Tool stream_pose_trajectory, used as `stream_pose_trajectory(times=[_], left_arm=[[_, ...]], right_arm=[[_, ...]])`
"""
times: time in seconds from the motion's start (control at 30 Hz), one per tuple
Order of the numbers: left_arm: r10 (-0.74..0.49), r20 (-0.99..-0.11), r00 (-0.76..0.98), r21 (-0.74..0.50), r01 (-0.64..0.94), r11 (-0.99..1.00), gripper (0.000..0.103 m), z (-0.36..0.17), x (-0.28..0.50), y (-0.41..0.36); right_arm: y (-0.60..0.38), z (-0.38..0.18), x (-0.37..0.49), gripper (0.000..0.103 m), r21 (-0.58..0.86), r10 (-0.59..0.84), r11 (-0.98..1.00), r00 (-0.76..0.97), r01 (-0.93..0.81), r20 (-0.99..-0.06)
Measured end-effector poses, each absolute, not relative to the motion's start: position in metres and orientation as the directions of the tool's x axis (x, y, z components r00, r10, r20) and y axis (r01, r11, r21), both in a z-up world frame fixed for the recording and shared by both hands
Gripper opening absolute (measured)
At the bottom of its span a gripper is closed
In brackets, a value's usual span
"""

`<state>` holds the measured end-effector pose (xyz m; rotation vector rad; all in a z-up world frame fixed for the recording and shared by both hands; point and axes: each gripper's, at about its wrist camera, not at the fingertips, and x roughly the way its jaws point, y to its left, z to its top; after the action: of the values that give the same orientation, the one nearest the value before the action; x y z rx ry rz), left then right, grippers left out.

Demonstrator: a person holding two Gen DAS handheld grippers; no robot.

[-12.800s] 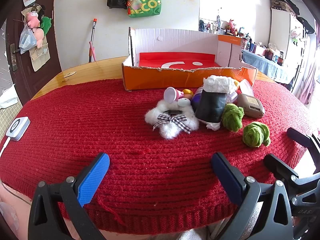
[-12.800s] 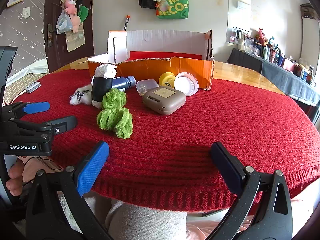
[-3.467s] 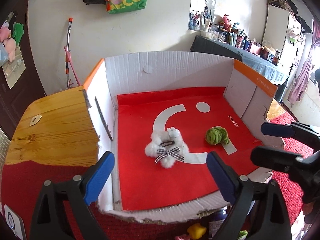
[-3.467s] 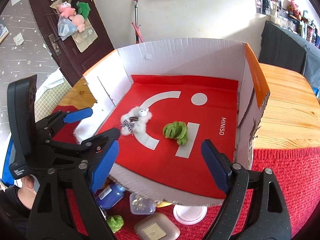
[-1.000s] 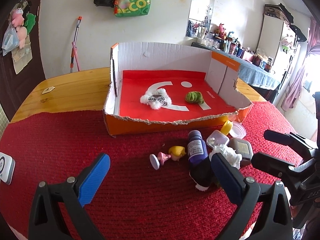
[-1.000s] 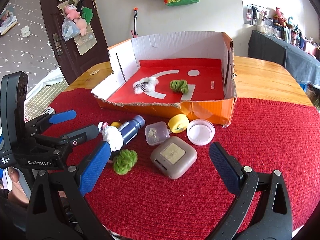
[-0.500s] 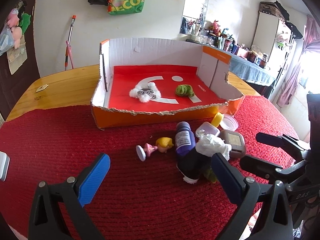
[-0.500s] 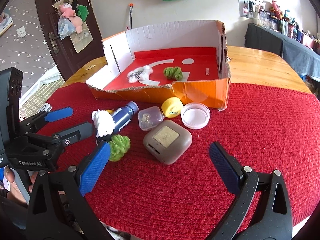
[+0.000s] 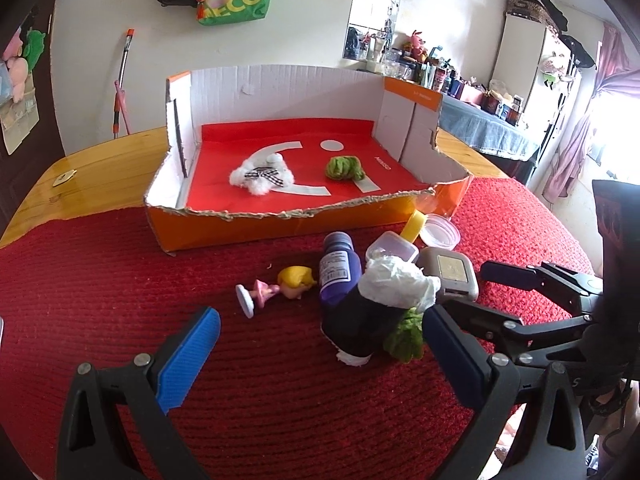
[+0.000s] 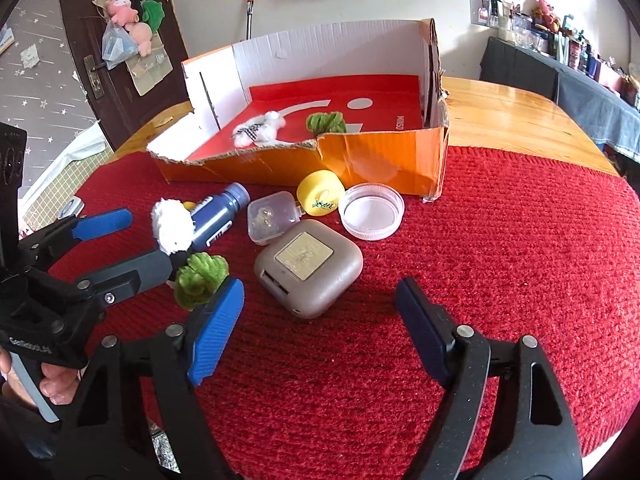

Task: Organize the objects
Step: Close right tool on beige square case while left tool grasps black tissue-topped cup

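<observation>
On the red knitted cloth lie a taupe square case, a green fuzzy ball, a black pouch with a white top, a dark blue bottle and a small doll. My right gripper hovers low over the case. Its jaws are closing, the case's near edge sits between them, and the pads are not touching it. My left gripper is open just short of the black pouch. The orange box behind holds a white plush and a green ball.
A clear small box, a yellow round tub and a clear round lid lie against the box front. Bare wooden tabletop shows beyond the cloth. A hand holds the left gripper's handle.
The right jaws have narrowed. Both grippers have come closer to the objects on the cloth, the right one lower over the taupe case.
</observation>
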<state>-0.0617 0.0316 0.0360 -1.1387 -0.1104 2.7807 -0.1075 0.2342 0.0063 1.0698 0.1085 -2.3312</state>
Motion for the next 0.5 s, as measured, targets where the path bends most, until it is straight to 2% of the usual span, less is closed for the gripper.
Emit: stream_pose_trajectory(times=[0.27,0.43,0.5], left_arm=[[0.151,-0.703,-0.695,-0.121,-0.092,-0.988,0.095,0.029,-0.071,0.031],[0.157,-0.7,-0.697,-0.129,-0.094,-0.987,0.09,0.03,-0.074,0.029],[0.17,-0.7,-0.693,-0.143,-0.097,-0.985,0.084,0.03,-0.076,0.028]], right_arm=[[0.227,0.003,-0.112,0.077,0.1,-0.435,-0.838,-0.546,0.536,-0.716],[0.222,0.003,-0.116,0.071,0.088,-0.435,-0.834,-0.551,0.544,-0.712],[0.218,0.003,-0.118,0.069,0.077,-0.431,-0.832,-0.553,0.549,-0.713]])
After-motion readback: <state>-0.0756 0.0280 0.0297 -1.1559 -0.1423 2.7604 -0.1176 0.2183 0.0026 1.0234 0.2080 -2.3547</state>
